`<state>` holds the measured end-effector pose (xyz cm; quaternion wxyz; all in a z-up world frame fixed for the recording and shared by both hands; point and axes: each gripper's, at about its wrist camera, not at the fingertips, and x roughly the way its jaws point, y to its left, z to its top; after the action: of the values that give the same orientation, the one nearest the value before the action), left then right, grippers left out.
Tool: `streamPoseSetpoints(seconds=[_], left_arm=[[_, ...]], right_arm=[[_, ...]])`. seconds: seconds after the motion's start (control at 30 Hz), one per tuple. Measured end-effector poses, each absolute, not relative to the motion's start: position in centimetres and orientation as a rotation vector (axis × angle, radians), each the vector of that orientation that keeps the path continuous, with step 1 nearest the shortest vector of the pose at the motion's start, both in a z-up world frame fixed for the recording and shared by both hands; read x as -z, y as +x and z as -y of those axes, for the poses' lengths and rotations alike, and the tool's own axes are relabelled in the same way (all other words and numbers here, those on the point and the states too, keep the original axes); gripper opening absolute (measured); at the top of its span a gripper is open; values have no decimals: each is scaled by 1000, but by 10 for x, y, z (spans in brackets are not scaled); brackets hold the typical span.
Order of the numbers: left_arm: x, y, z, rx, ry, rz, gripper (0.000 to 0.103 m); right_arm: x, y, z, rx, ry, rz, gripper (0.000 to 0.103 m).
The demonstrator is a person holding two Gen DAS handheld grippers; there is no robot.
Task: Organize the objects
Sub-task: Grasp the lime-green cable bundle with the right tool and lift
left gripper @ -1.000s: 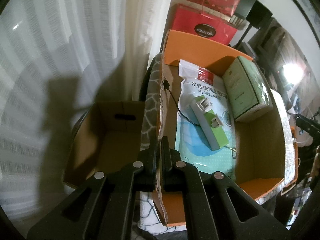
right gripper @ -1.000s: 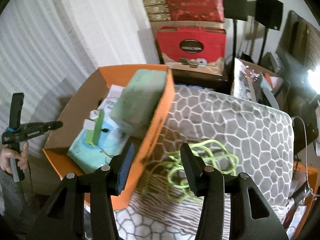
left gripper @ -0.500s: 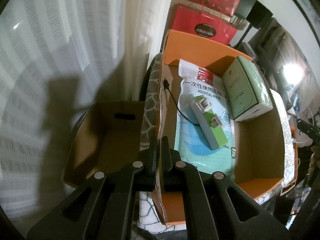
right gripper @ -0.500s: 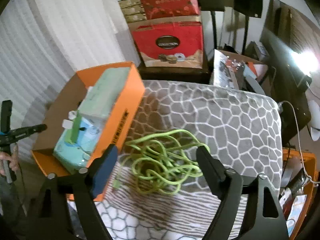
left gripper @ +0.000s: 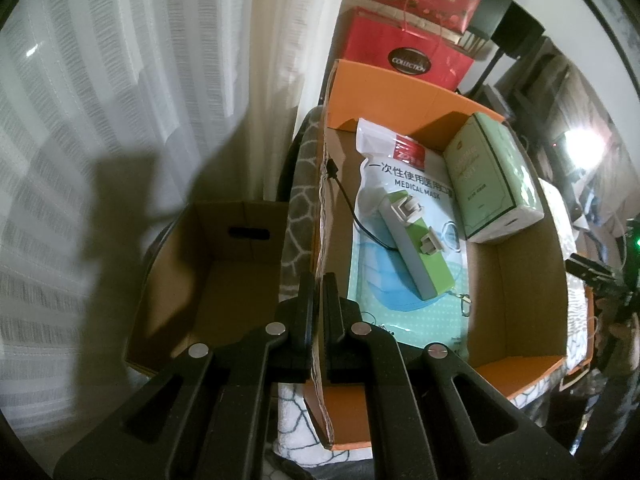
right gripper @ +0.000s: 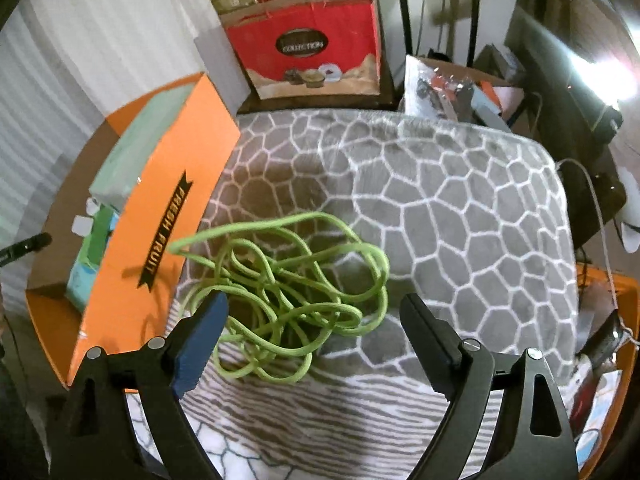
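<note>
We list one grey cushion (right gripper: 460, 208), white honeycomb pattern; upon it, an orange box (right gripper: 160, 220) and tangled green cord (right gripper: 288, 280).

The orange box (right gripper: 160, 216) wall hid most of the green carton (right gripper: 132, 160) and mask pack (right gripper: 82, 268), while the person's hand (left gripper: 624, 328) was dim and cut off.

place: home, lived-in room
window: white sheer curtain (left gripper: 152, 80) at 10 o'clock
soft surface: grey pebble-print plush blanket (right gripper: 420, 208), center
gifts: red "COLLECTION" gift bag (right gripper: 312, 48) at 12 o'clock, boxes stacked behind it
storage: orange "FRESH FRUIT" carton (right gripper: 160, 220) at 9 o'clock holding household goods
clutter: cables, lamp glare at 2 o'clock
</note>
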<state>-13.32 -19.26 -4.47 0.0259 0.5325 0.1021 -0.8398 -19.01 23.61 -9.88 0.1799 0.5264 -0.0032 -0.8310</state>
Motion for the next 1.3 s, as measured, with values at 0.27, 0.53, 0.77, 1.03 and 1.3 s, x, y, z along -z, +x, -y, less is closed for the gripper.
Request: streamPoseSetpoints(seconds=[0.27,0.53,0.77,1.03,1.3], left_arm=[[43,-131,191,2597,1645,-318,3],[43,-131,191,2597,1645,-319,3],[43,-131,191,2597,1645,-324,3],[42,-131,191,2597,1644,-331,3],[41,-131,192,2597,1644,-335,3]], right_arm=[[116,-186,-217,2310,1467,-59,94],[131,-186,-197,2323,1486,-144,100],[144,-183,-183,2368,1475,-253,96],[134,-184,-194,2391,1455,-241,41],[84,-175,-203,2461,1295,-133,30]])
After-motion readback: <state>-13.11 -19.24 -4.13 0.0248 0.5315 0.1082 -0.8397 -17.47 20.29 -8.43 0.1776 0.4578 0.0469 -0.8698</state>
